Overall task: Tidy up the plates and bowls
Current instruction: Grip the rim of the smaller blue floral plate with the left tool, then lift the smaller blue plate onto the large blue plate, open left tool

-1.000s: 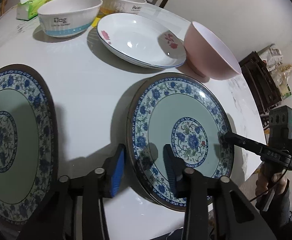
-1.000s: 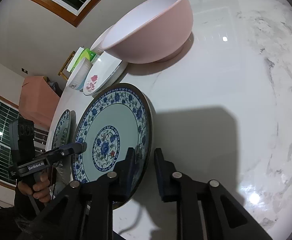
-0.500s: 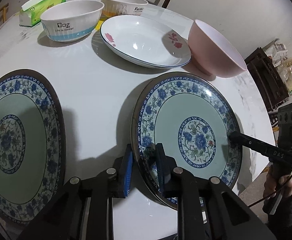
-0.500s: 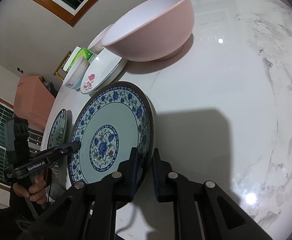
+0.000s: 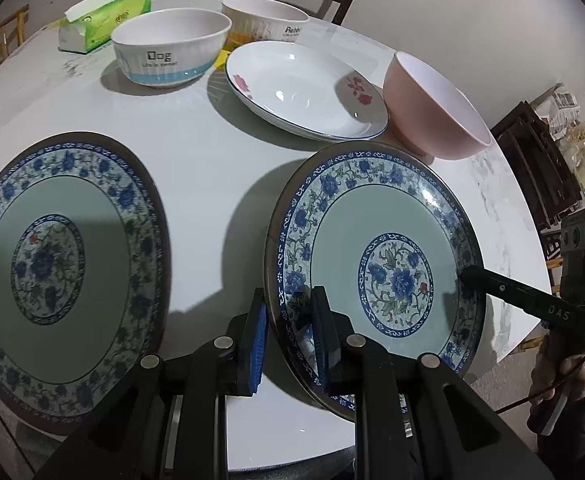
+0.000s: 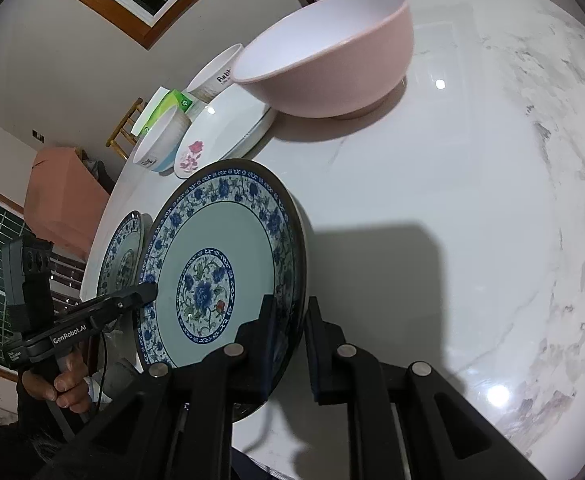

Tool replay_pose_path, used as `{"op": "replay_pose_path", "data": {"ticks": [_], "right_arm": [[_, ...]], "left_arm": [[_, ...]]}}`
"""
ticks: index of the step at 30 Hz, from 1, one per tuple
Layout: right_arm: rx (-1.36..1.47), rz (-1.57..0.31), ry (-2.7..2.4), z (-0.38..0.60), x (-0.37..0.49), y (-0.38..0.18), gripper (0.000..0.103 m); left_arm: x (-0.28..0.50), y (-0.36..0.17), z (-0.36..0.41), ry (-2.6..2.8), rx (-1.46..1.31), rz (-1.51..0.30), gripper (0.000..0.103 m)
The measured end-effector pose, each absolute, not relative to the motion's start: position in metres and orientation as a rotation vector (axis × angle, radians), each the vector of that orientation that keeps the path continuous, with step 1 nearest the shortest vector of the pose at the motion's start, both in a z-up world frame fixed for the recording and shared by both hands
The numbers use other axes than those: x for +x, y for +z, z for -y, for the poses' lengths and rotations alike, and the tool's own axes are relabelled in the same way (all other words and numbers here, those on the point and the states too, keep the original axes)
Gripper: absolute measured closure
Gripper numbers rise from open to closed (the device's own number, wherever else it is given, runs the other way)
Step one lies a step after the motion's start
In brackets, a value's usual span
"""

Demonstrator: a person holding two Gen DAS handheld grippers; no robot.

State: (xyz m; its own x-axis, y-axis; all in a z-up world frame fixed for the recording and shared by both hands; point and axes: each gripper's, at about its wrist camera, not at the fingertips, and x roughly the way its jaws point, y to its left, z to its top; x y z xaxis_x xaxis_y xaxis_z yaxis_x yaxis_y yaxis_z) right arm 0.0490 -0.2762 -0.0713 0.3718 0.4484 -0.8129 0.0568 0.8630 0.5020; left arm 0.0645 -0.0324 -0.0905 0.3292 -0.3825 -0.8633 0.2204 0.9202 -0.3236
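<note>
Pink bowl (image 5: 436, 116) sits empty.

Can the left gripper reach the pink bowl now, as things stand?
Probably not: the left gripper is shut on the rim of the blue floral plate, which the right gripper also clamps. The pink bowl sits beyond that plate.

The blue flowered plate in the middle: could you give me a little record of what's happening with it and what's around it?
held plate: blue flowered plate, tilted, lifted off the table
left tool: shut on its near rim
right tool: shut on the opposite rim
second blue plate: flat on the table, beside it
behind: white rose plate, pink bowl, two white bowls, tissue pack
</note>
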Motion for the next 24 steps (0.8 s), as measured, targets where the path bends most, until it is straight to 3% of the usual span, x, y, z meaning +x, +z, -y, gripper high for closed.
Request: {"op": "replay_pose_path", "data": {"ticks": [24], "right_arm": [[0.434,-1.158,0.385,0.194,0.089,-0.048,0.089]], "left_arm": [[0.06,-0.063,-0.046,-0.269,-0.226,-1.085,0.085]]}}
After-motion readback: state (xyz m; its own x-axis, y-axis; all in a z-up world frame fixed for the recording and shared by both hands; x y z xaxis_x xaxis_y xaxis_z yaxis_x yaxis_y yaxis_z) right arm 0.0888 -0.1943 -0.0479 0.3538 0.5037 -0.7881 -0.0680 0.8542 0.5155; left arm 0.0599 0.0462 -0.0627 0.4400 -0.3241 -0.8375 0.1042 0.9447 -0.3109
